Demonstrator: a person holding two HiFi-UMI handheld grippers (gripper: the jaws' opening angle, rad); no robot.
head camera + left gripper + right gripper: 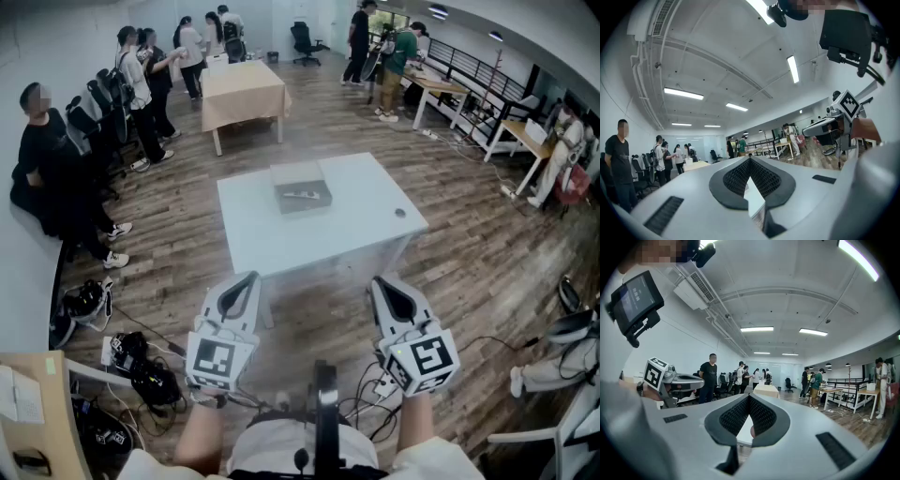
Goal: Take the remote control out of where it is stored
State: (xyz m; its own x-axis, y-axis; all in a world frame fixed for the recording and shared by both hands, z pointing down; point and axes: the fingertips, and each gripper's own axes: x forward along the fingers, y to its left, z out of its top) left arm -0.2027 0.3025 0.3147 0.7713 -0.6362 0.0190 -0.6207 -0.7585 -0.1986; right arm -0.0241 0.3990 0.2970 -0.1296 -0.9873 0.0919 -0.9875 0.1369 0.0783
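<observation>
A white table (356, 234) stands ahead of me on the wood floor. On it lies an open grey box (302, 187) with a small pale remote control (302, 195) inside. Both grippers hang low in front of my body, short of the table's near edge and well apart from the box. My left gripper (251, 278) points toward the table with its jaws shut and nothing between them. My right gripper (379, 281) is beside it, also shut and empty. In the left gripper view the shut tips (750, 159) aim across the room; the right gripper view's tips (749, 397) do the same.
A table with a tan cloth (244, 94) stands farther back. Several people (141, 84) and office chairs line the left wall. Bags and cables (141, 370) lie on the floor at my left. Desks with people (441, 89) stand at the back right.
</observation>
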